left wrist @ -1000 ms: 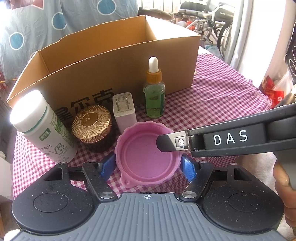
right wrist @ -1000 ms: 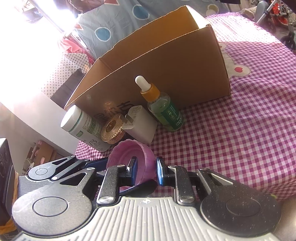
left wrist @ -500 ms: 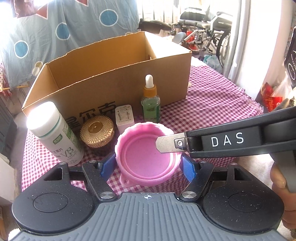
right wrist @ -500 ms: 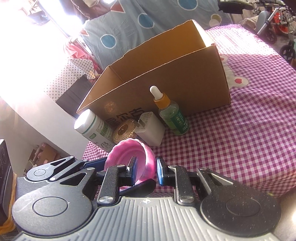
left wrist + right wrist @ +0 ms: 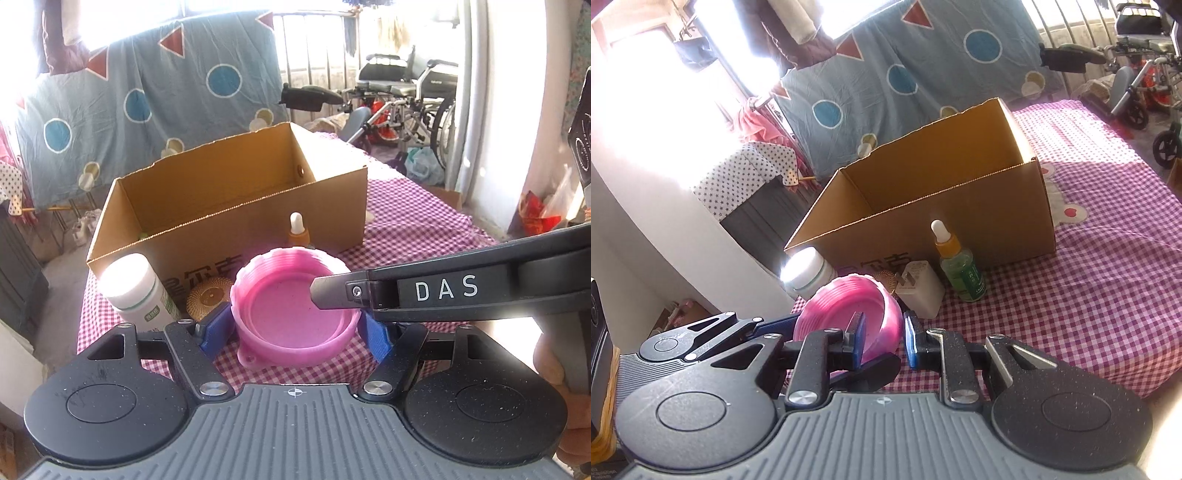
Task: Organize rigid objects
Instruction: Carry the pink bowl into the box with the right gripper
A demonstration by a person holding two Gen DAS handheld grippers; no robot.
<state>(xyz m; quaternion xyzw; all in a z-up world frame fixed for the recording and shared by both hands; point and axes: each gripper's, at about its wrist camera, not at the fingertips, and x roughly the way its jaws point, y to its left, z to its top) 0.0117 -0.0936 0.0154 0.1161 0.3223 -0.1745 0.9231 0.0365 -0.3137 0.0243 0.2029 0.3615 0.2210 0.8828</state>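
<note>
The left gripper (image 5: 295,332) stands wide, its blue pads (image 5: 218,326) pressed against opposite sides of the round pink ribbed plastic lid (image 5: 295,314), which it carries open side up above the checked tablecloth. The right gripper (image 5: 884,339) is nearly closed, pinching the lid's wall: one blue pad (image 5: 858,341) inside the rim, the other outside. In the left wrist view its black finger marked DAS reaches in from the right over the lid's hollow.

Beyond the lid, near the front edge of the table covered in purple-and-white checked cloth (image 5: 1089,295), stand a white cylindrical bottle with a green label (image 5: 138,295), a round gold ridged jar lid (image 5: 208,299), a white square plug adapter (image 5: 919,290) and a green glass dropper bottle with an orange collar (image 5: 960,267). Just behind them sits an open brown cardboard box (image 5: 236,199).
</note>
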